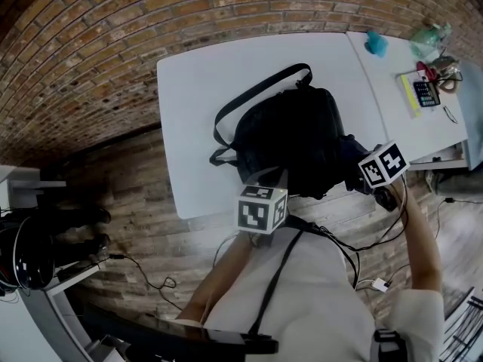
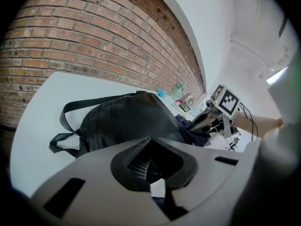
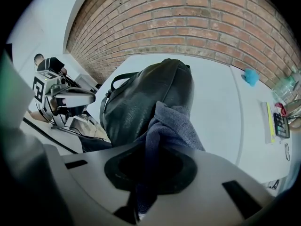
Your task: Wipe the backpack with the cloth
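1. Black and faintly glossy, the soft leather-look backpack point(image 1: 290, 138) lies slumped at the middle of the white rectangular table point(image 1: 196, 89). Its near side is at the table's front edge.
2. It will probably behave as a limp, light bag: the skin dents under pressure and the smooth surface could let the whole thing slide while wiped. The firmer near rim or the flat looped black strap point(image 1: 249, 96) look like the best places to steady it.
3. The dark blue terry cloth point(image 3: 171, 126), nubbly and thick, is pinched in the right gripper point(image 3: 142, 199). A bunched fold stands up from the jaws and rests against the backpack's side.
4. The left gripper point(image 2: 151, 171) sits just beside the near rim. Its ribbed jaws seem drawn together on nothing, though the housing hides much of them.
5. Beyond the table rises a rough red brick wall point(image 1: 113, 36).
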### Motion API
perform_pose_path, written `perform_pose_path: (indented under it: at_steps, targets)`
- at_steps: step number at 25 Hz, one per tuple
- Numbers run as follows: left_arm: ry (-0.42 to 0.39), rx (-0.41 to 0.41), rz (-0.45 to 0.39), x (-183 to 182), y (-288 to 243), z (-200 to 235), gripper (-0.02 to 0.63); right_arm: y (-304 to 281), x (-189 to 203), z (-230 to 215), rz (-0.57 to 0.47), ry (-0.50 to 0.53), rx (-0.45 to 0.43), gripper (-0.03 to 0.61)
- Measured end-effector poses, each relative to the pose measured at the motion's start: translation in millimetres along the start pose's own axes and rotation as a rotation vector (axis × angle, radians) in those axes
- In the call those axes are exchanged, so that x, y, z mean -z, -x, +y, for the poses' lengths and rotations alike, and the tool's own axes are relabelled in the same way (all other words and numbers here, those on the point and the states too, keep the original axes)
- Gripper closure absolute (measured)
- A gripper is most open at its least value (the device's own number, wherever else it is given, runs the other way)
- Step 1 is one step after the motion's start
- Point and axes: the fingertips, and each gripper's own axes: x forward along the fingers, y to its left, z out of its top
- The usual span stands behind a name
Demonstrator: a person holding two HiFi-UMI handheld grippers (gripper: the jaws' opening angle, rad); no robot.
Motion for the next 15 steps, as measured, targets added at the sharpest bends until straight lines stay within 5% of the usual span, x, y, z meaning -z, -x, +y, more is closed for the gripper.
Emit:
perform_pose_path:
  at_steps: [15]
  targets:
    - [-0.048, 0.021, -0.033, -47, -24, 3, 0.611, -2, 11, 6, 0.032, -0.013, -0.065, 0.54]
